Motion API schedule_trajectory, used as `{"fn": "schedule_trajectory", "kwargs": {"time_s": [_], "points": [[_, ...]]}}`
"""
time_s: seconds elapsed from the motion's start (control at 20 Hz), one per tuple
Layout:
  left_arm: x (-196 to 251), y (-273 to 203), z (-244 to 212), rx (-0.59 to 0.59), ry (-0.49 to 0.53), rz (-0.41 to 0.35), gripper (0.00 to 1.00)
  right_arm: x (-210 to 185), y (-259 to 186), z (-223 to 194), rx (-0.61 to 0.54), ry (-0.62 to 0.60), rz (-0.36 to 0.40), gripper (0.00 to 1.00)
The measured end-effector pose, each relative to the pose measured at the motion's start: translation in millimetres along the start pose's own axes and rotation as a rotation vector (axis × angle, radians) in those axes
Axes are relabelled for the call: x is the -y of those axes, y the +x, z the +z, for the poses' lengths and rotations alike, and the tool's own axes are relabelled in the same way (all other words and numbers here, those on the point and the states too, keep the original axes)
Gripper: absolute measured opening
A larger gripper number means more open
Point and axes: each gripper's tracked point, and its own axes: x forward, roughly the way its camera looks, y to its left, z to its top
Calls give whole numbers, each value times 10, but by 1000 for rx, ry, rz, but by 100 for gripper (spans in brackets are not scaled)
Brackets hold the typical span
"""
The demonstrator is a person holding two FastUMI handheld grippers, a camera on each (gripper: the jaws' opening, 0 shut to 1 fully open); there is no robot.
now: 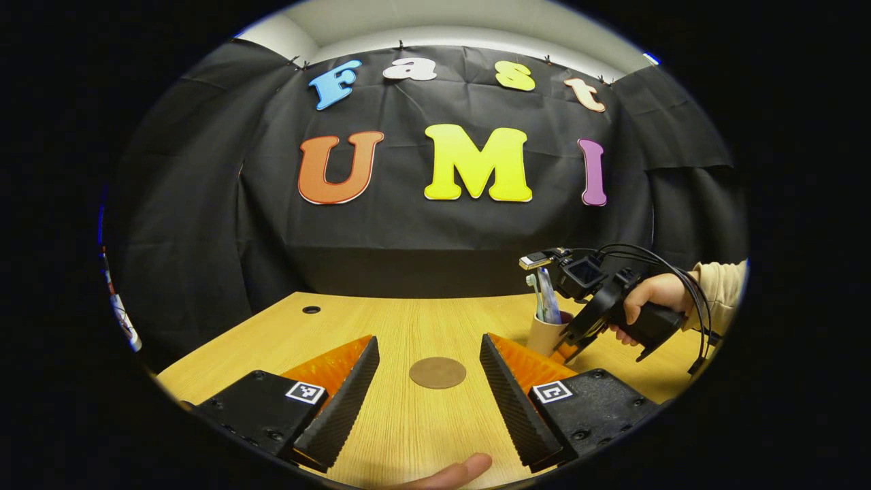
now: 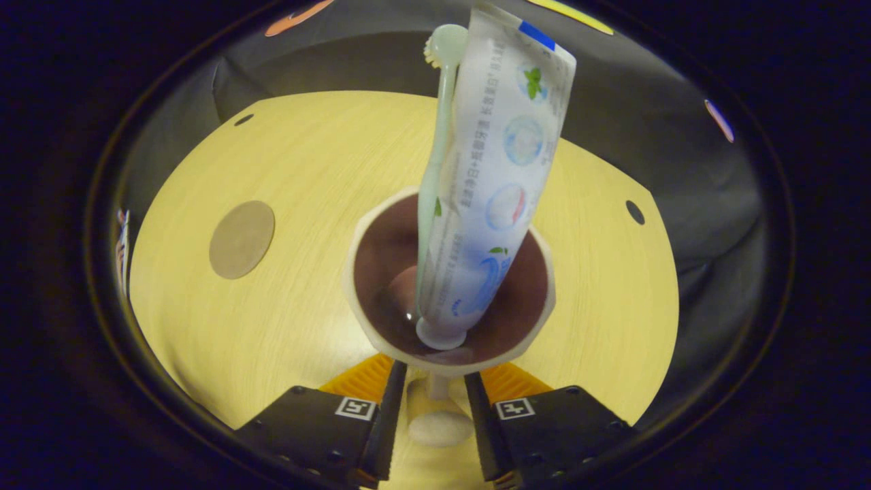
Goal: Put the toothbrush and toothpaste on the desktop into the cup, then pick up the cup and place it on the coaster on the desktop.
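cup (image 2: 449, 272): light, rigid, top-heavy with toothbrush (image 2: 439, 136) and toothpaste (image 2: 497, 170); right tool (image 2: 435, 408) clenched on its near wall; left tool (image 1: 429, 401) released; coaster (image 2: 241, 239) at 10 o'clock.

- The left gripper (image 1: 427, 388) hovers low over the wooden desktop (image 1: 408, 320), its two fingers spread wide apart with nothing between them.
- The round brown coaster (image 1: 437, 373) lies on the desktop, framed between those fingers.
- Toward the desktop's right edge stands the cup (image 1: 546, 335), with the toothbrush (image 1: 535, 292) and toothpaste (image 1: 548, 299) upright in it.
- A hand (image 1: 650, 296) holds the right gripper (image 1: 568, 347) at the cup's near side.
- A fingertip (image 1: 463, 471) shows at the desktop's near edge.
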Motion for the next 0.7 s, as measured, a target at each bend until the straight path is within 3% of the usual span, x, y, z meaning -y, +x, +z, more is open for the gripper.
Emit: {"fn": "schedule_trajectory", "kwargs": {"time_s": [0.1,0.15,0.35,0.7], "points": [[-8,4,-31,-8,-7,0,95,-42,-51,3,-8,34,32,29],[-11,1,-40,-11,-10,0,95,-29,-25,13,-10,41,34,27],[15,-46,-40,0,-7,-8,95,-22,-78,36,7,93,38,23],[16,-98,-59,14,-4,-19,95,-68,-151,224,143,106,53,22]]}}
